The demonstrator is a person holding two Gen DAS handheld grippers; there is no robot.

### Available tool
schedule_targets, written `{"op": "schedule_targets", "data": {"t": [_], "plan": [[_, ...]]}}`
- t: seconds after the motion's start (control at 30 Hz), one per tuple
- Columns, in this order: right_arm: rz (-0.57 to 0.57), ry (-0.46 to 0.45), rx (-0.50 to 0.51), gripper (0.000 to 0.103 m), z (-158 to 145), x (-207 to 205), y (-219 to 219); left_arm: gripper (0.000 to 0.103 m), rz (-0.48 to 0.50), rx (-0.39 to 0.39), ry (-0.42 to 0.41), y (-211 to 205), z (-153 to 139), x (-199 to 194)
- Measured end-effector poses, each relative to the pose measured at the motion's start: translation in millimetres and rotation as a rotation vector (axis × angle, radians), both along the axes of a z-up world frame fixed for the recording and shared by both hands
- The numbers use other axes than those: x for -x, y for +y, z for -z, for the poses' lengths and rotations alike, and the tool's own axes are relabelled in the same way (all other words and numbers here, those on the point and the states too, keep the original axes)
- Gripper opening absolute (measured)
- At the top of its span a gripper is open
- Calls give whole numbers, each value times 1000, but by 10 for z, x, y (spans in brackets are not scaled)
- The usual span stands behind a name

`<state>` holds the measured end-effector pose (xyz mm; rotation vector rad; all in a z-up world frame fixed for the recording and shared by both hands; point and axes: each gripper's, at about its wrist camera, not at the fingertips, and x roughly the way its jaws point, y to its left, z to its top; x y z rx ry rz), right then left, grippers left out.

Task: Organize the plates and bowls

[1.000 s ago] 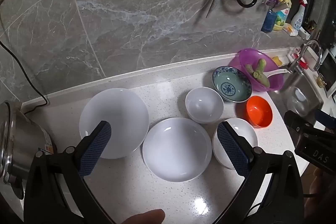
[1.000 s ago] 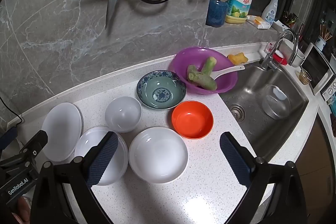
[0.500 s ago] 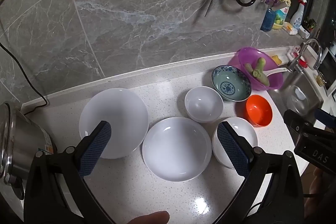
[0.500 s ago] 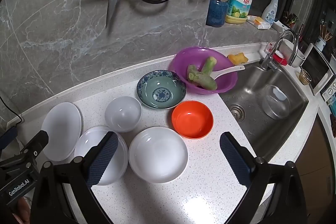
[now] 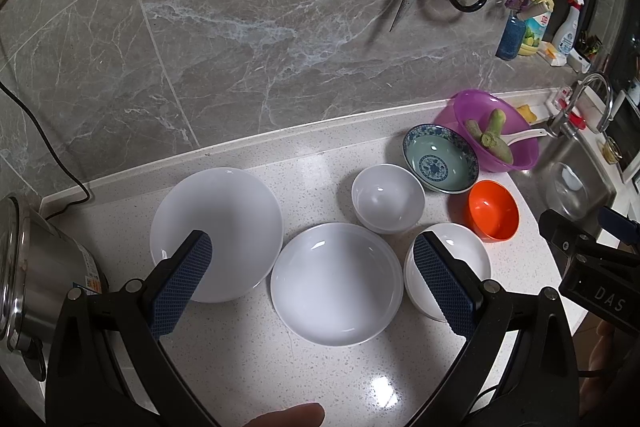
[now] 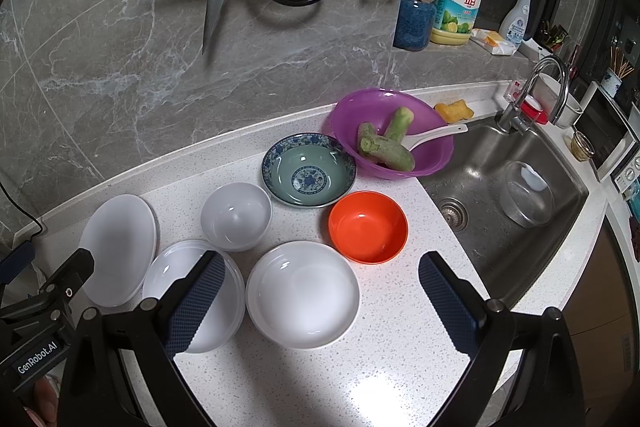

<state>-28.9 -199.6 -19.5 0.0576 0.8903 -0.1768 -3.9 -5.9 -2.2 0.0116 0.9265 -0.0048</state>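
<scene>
Through the left wrist camera, my left hand-held gripper (image 5: 312,277) hangs wide open and empty over the counter (image 5: 320,367), just as it did a second ago; the dishes sit where they were. Between its fingers lies the shallow white plate (image 5: 336,283), with the large flat white plate (image 5: 218,227) touching it on the left and a white dish (image 5: 460,255) partly behind the right finger. Farther back stand the small white bowl (image 5: 387,197), the blue patterned bowl (image 5: 440,159) and the orange bowl (image 5: 494,209). A fingertip (image 5: 288,415) at the bottom edge has crept slightly rightward. Through the right wrist camera, my right hand-held gripper (image 6: 320,301) is likewise spread wide, holding nothing, unchanged from before. The white dish (image 6: 302,293) sits between its fingers, the shallow white plate (image 6: 172,279) behind the left finger, the orange bowl (image 6: 368,227) just beyond. The purple basin (image 6: 348,119) with green stalks rests beside the sink (image 6: 500,155).
</scene>
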Motion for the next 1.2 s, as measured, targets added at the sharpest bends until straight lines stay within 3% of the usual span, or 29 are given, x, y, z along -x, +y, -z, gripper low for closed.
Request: {"op": "schedule_targets", "data": {"t": [1.2], "plan": [[0,1,-1,100,1,1,19,102,2,2,4,-21,28,-1]]}}
